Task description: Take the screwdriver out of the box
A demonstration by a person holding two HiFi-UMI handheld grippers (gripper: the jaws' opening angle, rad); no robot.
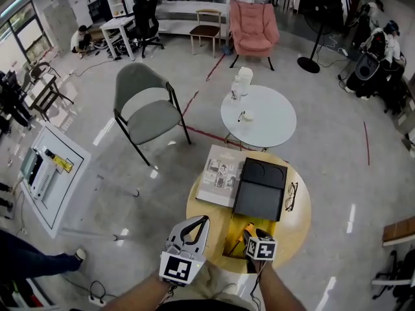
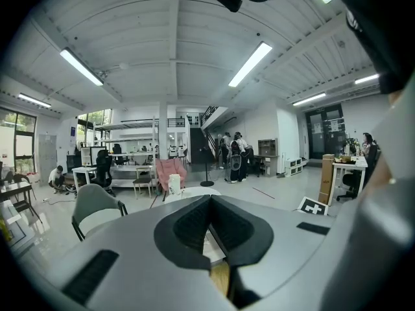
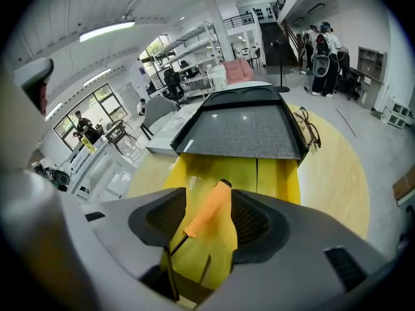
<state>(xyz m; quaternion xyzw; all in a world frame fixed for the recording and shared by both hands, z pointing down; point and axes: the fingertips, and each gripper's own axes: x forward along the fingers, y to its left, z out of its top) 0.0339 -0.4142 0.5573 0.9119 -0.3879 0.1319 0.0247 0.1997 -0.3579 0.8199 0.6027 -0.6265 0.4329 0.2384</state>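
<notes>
Right gripper [image 3: 209,194], inside the open yellow box [image 3: 280,173]: jaws wide apart, astride the orange-handled screwdriver [image 3: 206,216]. Left gripper [image 1: 203,220], left of the box: jaws closed, empty.

Desk: What lies around the work area?

Operator: I note a round wooden table [image 1: 299,233]. A magazine [image 1: 220,173] lies flat on its left part, and a pair of glasses [image 1: 291,196] near its right edge.

Desk: And beyond it?

Operator: I see a white round table [image 1: 272,131] just behind, with white containers [image 1: 242,83] at its far rim. A grey chair [image 1: 146,105] stands to the left, a pink armchair [image 1: 253,28] well back.
</notes>
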